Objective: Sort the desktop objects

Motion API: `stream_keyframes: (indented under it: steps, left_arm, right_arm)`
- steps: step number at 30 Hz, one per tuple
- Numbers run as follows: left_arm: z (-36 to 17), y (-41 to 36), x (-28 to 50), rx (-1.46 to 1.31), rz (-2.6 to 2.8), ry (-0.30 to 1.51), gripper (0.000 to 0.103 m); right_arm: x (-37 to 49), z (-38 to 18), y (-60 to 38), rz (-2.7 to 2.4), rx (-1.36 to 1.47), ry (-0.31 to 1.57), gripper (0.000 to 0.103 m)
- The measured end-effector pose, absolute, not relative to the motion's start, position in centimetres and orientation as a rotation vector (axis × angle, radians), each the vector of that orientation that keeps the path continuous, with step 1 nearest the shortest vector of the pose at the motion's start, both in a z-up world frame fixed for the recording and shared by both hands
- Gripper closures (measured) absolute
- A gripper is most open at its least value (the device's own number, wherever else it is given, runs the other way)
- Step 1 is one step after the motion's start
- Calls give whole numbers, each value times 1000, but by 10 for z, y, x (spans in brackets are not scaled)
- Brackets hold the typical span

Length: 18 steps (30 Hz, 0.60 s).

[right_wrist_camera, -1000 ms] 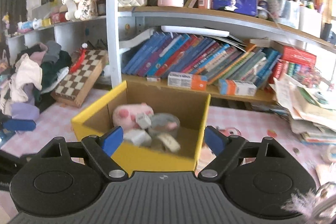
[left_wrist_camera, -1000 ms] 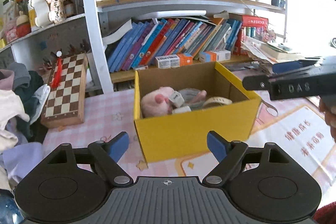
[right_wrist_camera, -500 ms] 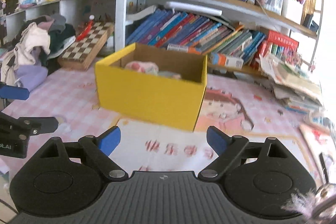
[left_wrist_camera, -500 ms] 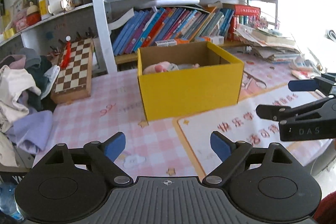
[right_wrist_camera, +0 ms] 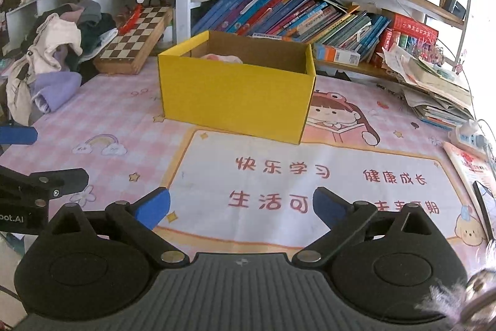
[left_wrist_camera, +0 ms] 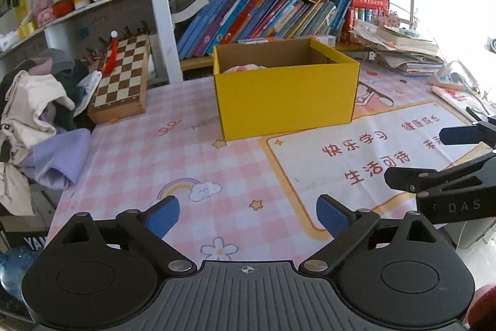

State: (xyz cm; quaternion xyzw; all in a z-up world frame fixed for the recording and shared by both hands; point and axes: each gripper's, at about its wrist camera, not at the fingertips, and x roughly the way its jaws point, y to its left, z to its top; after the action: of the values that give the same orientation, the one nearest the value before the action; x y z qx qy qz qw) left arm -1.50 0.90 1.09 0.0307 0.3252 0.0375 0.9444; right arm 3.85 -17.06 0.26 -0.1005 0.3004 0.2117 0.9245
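Both tools gape empty; yellow box ahead.

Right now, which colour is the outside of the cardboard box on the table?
Yellow; the box shows it best in the right wrist view.

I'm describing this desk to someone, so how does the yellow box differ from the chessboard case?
The yellow box is open-topped cardboard with a pink item inside; the chessboard case is closed and checkered. The box sits flat mid-table; the case leans tilted against the shelf. Both rest on the pink tablecloth.
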Motion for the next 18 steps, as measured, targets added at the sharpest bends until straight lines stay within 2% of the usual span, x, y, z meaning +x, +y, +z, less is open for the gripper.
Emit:
stream_keyframes:
  steps: [18]
  left_arm:
    - [-4, 8, -21, 94, 81, 753, 3]
  right_arm:
    - [36, -12, -166, 428, -201, 748, 0]
